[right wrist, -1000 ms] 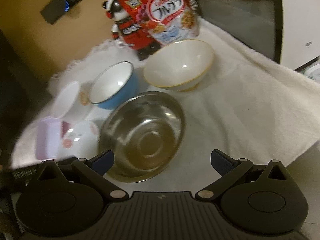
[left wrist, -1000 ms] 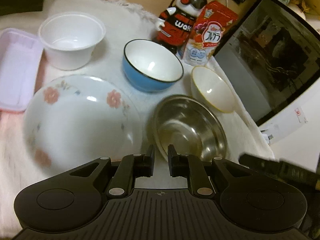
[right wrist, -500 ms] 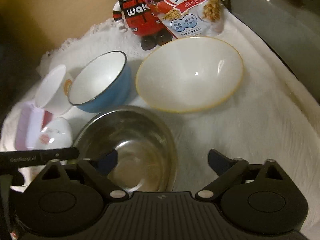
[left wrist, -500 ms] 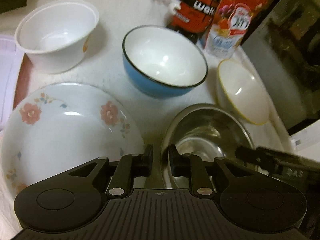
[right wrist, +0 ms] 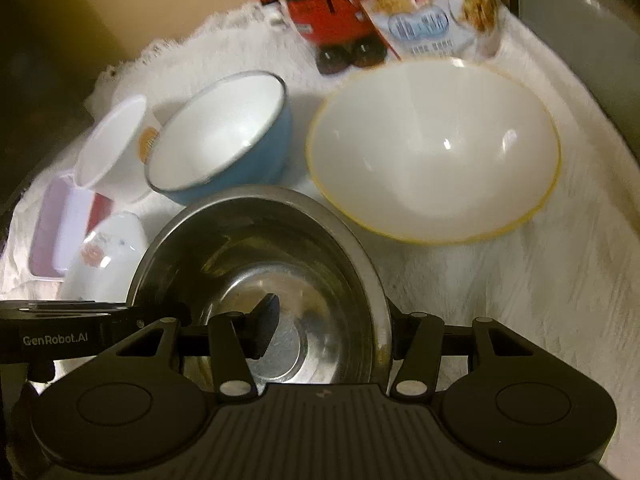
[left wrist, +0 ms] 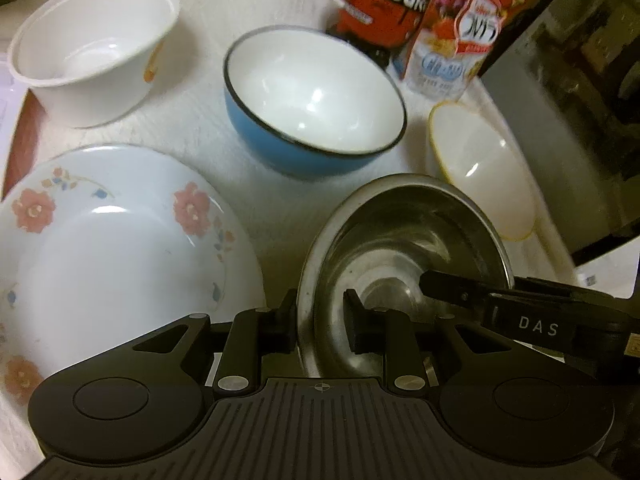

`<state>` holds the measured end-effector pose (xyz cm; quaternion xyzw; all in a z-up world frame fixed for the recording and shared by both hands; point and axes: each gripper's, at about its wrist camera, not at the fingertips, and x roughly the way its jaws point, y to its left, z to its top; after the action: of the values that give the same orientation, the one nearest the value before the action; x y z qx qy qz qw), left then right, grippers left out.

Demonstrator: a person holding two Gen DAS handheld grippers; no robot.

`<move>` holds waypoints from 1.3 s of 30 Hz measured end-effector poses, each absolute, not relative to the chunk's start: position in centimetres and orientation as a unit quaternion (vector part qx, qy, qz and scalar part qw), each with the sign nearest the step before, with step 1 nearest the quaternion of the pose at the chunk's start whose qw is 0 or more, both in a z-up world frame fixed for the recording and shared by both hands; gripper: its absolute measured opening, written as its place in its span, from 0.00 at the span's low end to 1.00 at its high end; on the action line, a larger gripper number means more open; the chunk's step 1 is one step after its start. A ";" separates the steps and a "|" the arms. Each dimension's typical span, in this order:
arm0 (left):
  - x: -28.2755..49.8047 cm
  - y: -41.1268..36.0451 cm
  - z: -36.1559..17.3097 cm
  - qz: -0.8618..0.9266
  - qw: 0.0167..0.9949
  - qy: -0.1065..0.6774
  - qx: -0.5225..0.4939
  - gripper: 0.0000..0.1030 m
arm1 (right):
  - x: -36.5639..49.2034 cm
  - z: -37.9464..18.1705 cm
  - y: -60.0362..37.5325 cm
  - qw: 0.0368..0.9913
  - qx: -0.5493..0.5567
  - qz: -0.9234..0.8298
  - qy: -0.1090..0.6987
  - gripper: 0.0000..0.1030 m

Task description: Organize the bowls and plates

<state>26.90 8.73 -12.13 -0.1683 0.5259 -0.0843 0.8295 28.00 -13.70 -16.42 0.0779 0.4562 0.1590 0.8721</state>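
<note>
In the left wrist view the left gripper (left wrist: 322, 320), its jaws just widened, straddles the near rim of the steel bowl (left wrist: 404, 240) at lower centre without clearly pinching it, while in the right wrist view the right gripper (right wrist: 332, 328), just narrowed, brackets that bowl's (right wrist: 260, 264) right rim, apparently for a two-handed lift.

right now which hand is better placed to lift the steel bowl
Either, though right looks slightly readier. Both tools straddle the steel bowl rim: the right tool has just been closing across its rim, while the left tool has just been opening, its fingers apparently clear of the rim.
</note>
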 end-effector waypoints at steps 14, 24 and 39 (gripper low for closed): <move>19.6 20.3 -9.2 0.014 0.858 0.469 -0.211 0.28 | 26.9 -13.3 -0.6 0.863 0.000 0.269 0.429 0.59; 18.2 24.2 -10.9 0.070 0.854 0.455 -0.244 0.27 | 27.2 -15.2 5.5 0.845 -0.071 0.289 0.444 0.59; 19.6 24.5 -11.1 0.094 0.869 0.435 -0.215 0.23 | 28.0 -16.0 6.7 0.856 -0.076 0.272 0.434 0.60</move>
<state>19.59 24.49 -11.15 -0.2150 0.4346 0.0939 0.8695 28.01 6.71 -15.95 -0.0759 0.4340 0.2716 0.8557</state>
